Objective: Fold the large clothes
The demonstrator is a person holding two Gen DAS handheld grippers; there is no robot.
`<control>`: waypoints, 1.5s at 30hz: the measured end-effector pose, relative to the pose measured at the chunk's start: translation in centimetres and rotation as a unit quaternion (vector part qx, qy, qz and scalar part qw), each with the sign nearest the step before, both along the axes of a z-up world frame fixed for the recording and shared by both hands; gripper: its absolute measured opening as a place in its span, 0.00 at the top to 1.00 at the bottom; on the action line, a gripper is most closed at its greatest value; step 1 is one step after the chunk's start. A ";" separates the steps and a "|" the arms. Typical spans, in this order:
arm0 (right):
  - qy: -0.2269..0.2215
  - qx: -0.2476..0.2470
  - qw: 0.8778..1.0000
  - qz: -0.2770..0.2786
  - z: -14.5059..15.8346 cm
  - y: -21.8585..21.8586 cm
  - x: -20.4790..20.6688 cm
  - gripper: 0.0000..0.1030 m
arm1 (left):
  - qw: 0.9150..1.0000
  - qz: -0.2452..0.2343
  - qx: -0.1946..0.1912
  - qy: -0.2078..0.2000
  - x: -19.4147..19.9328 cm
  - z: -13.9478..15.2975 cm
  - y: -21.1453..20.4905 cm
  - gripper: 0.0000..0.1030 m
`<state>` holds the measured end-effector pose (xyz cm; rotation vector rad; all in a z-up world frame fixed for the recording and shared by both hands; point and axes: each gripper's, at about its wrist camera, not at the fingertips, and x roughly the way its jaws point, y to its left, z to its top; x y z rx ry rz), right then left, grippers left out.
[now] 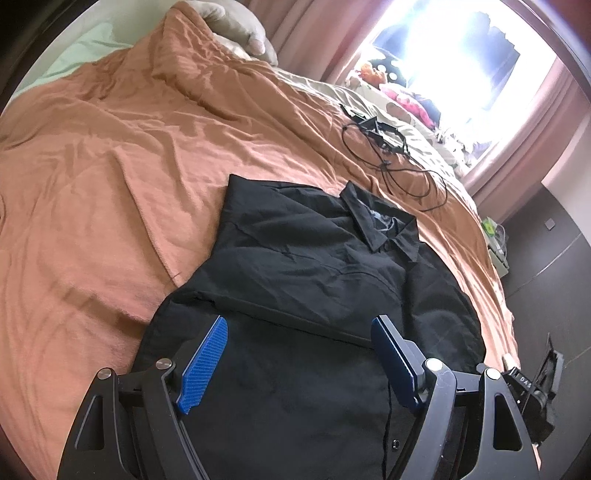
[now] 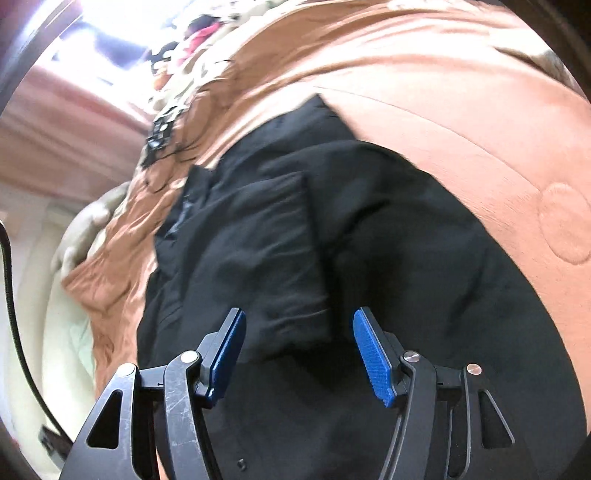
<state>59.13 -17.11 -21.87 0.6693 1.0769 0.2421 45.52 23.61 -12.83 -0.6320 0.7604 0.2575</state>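
In the left wrist view, a rumpled orange blanket (image 1: pixel 110 166) covers the bed out to the left of the left gripper (image 1: pixel 299 354) and runs far ahead of it. A pale pillow (image 1: pixel 236 26) sits at the far end, with a strip of light green sheet (image 1: pixel 81 48) beside it at the far left. The left fingers (image 1: pixel 207 362) are spread wide and released, holding nothing; their blue pads hover over the near part of the black shirt (image 1: pixel 314 280). The shirt lies flat on the blanket, directly ahead of and under the fingers, collar (image 1: pixel 384 229) at the far end, with sleeves folded in over its body. Beyond the collar, to the right, a tangle of black cable (image 1: pixel 399 162) rests on the blanket beside a beige cover (image 1: pixel 369 99). Further right, a bright window (image 1: pixel 461 55) is washed out by glare, framed by pink curtains (image 1: pixel 554 122), with colourful soft items on its ledge. Dark floor shows past the bed's right edge.

The right wrist view is blurred. At its left are the pink curtain (image 2: pixel 55 129) and the bed's pale side. The right gripper (image 2: pixel 299 354) is also released, fingers (image 2: pixel 373 362) apart and empty, above the shirt (image 2: pixel 406 258), whose folded sleeve (image 2: pixel 266 258) lies just ahead between them. The blanket (image 2: pixel 461 92) spreads beyond and to the right.
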 end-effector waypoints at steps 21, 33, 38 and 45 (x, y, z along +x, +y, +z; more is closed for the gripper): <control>-0.168 0.020 0.981 0.089 8.0 6.7 -1.9 0.92 | 1.000 0.023 -0.012 -0.015 -2.4 1.1 2.2 0.21; -0.203 0.067 0.959 0.184 9.0 17.7 -3.6 0.92 | 0.999 0.044 -0.027 -0.017 -3.8 0.8 4.7 0.21; -0.176 0.072 0.947 0.258 7.6 22.5 -4.1 0.62 | 0.998 0.052 -0.018 -0.008 -4.2 0.4 5.5 0.21; -0.167 0.059 0.958 0.224 7.0 19.5 -3.6 0.62 | 0.998 0.064 -0.020 -0.004 -4.2 0.1 6.0 0.21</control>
